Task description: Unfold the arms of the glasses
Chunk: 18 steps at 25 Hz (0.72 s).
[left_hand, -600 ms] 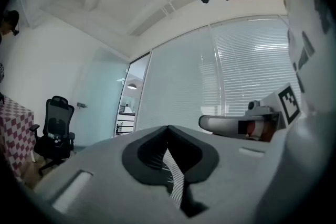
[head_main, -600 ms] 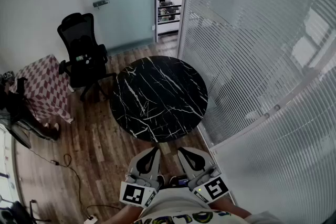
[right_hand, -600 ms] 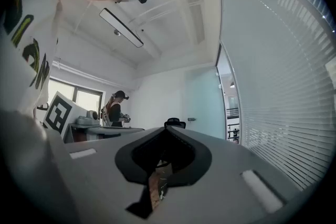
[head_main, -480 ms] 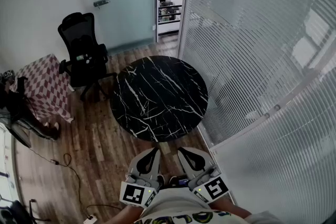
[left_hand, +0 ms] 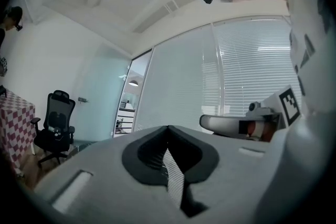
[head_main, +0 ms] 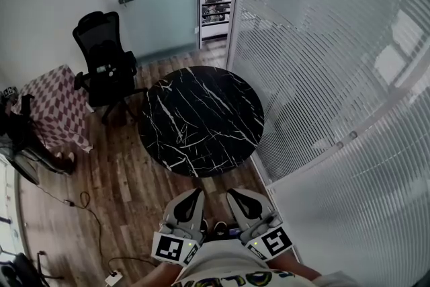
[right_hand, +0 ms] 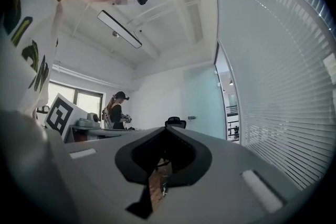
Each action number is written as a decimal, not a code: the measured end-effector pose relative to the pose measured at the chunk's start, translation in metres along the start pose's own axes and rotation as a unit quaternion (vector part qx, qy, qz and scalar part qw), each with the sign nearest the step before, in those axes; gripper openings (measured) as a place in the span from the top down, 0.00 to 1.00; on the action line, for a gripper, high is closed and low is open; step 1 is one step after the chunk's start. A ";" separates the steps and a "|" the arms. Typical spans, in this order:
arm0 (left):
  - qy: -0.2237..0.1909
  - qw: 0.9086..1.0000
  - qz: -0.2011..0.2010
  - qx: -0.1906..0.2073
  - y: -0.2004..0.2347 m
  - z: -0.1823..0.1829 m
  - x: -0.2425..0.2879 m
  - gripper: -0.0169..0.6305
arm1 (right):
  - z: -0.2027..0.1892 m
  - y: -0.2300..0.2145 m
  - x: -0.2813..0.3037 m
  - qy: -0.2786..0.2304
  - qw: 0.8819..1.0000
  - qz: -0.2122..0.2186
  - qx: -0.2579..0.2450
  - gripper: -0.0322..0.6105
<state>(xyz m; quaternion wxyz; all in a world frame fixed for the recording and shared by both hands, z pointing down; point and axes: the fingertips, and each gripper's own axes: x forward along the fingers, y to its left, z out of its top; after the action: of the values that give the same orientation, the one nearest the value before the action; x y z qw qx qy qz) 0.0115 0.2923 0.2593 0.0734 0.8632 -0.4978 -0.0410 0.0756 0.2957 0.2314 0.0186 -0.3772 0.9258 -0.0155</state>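
You've got both claws tucked in by your belly, left gripper point(head_main: 199, 191) and right gripper point(head_main: 230, 192) each pinched closed on nothing; ahead sits the round black marble table point(head_main: 201, 124); office chair point(head_main: 104, 60) beyond it; can't spot the glasses in any view

A round black marble table point(head_main: 201, 121) with white veins stands on a wood-plank floor point(head_main: 127, 185). A wall of white blinds point(head_main: 322, 77) runs close along its right side. A black office chair point(head_main: 104, 64) stands behind it to the left, near a red-checked tablecloth point(head_main: 50, 111). An open doorway point(head_main: 215, 3) lies beyond.
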 end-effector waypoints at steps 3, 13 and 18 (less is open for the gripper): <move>0.008 1.000 0.001 0.003 -0.011 -0.006 0.005 0.97 | -0.002 -0.008 -0.010 0.003 1.000 0.002 0.007 0.95; 0.013 1.000 0.001 -0.005 -0.051 -0.027 0.025 0.97 | -0.011 -0.034 -0.043 0.004 1.000 0.010 0.004 0.95; 0.013 1.000 0.002 -0.001 -0.061 -0.027 0.034 0.97 | -0.013 -0.043 -0.047 0.005 1.000 0.017 0.007 0.95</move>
<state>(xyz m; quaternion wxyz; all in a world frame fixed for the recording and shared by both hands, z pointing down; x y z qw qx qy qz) 0.0848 0.2956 0.2755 0.0811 0.8627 -0.4983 -0.0301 0.1385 0.2975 0.2473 0.0165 -0.3610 0.9321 -0.0235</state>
